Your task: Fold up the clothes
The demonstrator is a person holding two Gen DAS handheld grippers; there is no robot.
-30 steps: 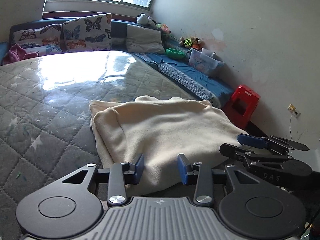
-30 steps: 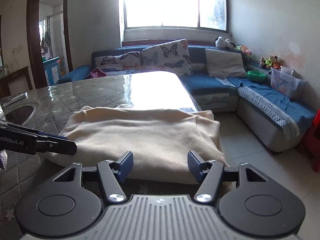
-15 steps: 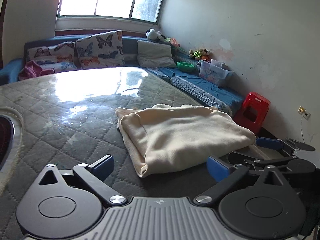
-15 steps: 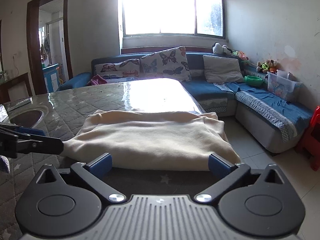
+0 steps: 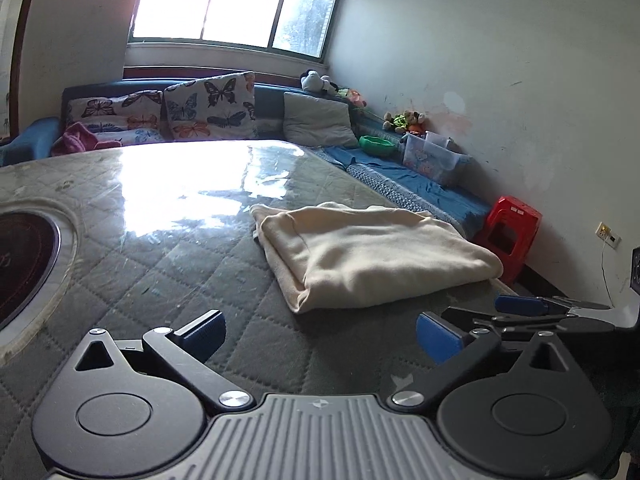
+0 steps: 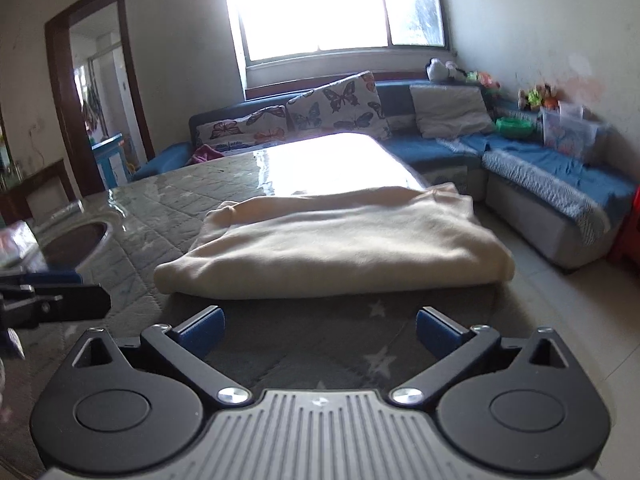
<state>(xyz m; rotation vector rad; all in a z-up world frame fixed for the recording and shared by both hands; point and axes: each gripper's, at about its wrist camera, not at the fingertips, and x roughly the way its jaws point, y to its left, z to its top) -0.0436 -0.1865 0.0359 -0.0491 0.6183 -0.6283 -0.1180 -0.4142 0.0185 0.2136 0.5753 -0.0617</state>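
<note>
The cream garment lies folded in a tidy stack on the quilted table, apparently finished. Left gripper and right gripper hang just short of it, jaws spread wide and empty. Little seems left.

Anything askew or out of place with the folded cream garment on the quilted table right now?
Slightly. The cream garment is folded, but its lower layer sticks out past the top layer along one side edge, so the edges don't line up. It lies flat on the quilted table; nothing spilled or damaged.
</note>
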